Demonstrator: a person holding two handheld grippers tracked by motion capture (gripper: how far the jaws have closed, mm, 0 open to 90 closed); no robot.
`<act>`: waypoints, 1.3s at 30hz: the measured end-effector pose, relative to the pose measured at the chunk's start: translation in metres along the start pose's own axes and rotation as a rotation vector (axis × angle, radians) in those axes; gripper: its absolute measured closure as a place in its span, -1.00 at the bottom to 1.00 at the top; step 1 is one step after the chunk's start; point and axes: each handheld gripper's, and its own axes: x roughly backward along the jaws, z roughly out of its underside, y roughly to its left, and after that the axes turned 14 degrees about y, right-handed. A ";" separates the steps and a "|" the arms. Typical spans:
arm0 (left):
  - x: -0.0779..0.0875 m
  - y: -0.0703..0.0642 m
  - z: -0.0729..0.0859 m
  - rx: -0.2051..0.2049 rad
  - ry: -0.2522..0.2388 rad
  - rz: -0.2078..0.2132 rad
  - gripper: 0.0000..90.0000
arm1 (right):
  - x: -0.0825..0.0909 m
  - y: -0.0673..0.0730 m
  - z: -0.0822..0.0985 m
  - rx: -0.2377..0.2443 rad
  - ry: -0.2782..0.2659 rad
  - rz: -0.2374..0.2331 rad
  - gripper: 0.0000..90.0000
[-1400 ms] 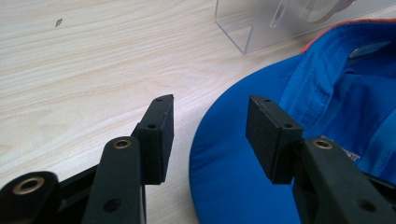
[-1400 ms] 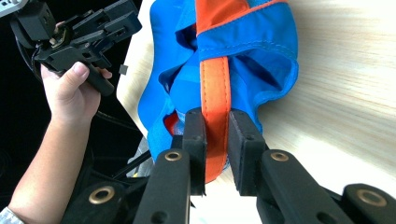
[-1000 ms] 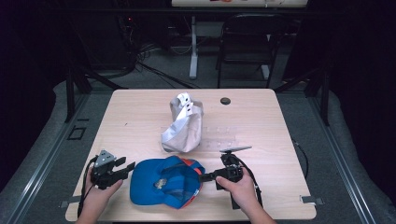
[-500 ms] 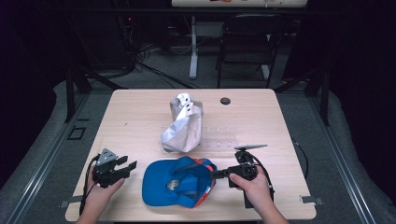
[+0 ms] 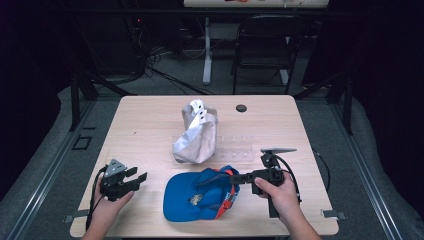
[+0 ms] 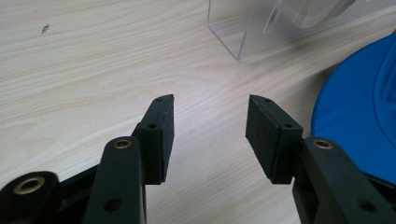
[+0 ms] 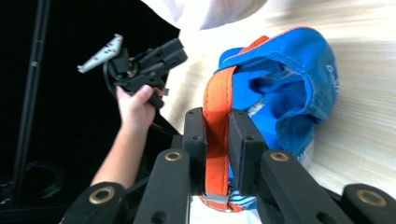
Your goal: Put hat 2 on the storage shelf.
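Right gripper (image 5: 239, 178): jaws clenched on the orange strap (image 7: 218, 122) of the blue cap (image 5: 192, 198), strap pinched flat between the 2 pads, its metal end showing below them in the right gripper view. Cap lies on the wooden table (image 5: 150, 120) near the front edge, between the 2 hands, rear lifted where the strap is held. Left gripper (image 5: 139, 176): released, jaws apart with nothing between them, resting low over bare table well left of the cap. Crumpled white cap (image 5: 196, 134) sits behind the blue one, beside a clear plastic stand (image 5: 240, 149). Small dark disc (image 5: 241, 108) near the far edge.
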 end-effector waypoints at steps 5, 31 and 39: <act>-0.001 0.000 0.000 -0.002 0.008 -0.002 0.16 | 0.007 0.012 -0.008 -0.006 0.014 -0.040 0.74; -0.002 -0.003 0.000 -0.016 0.018 -0.008 0.16 | 0.055 0.067 -0.030 -0.036 -0.015 -0.068 0.75; -0.002 -0.003 0.000 -0.016 0.018 -0.008 0.16 | 0.076 0.076 -0.030 -0.034 -0.046 -0.033 0.75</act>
